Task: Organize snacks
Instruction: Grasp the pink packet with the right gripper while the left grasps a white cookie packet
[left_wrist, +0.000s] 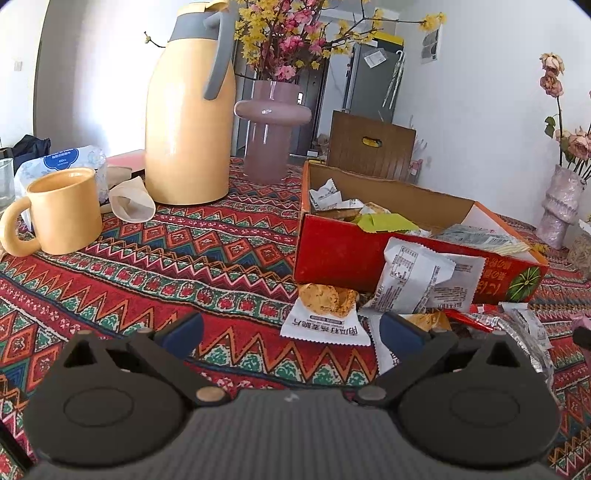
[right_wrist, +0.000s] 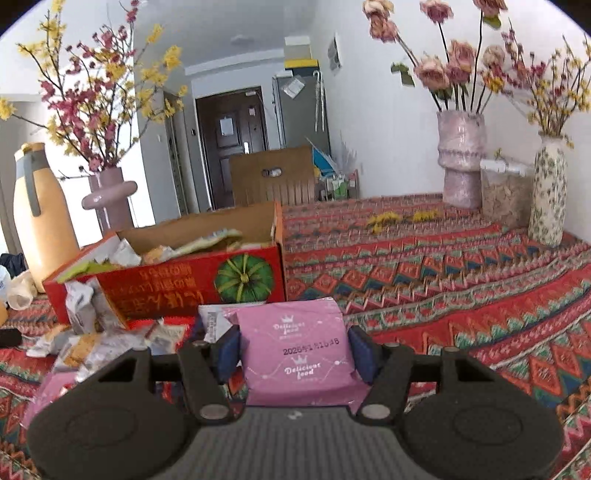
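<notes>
Presently the right tool (right_wrist: 293, 352) grips a pink snack packet (right_wrist: 299, 354) between its blue pads, held just in front of the red cardboard box (right_wrist: 184, 284), while the left tool (left_wrist: 291, 332) stands open and empty over the worktop (left_wrist: 147, 266) beside loose packets at the box's near wall. To do the step well, the packet should be carried clear over that wall and released only once above the contents, not on the rim. Counted: one box, one pink packet held, three flower vases, one yellow jug (left_wrist: 188, 122), one mug (left_wrist: 62, 210); loose packets too heaped to count.
</notes>
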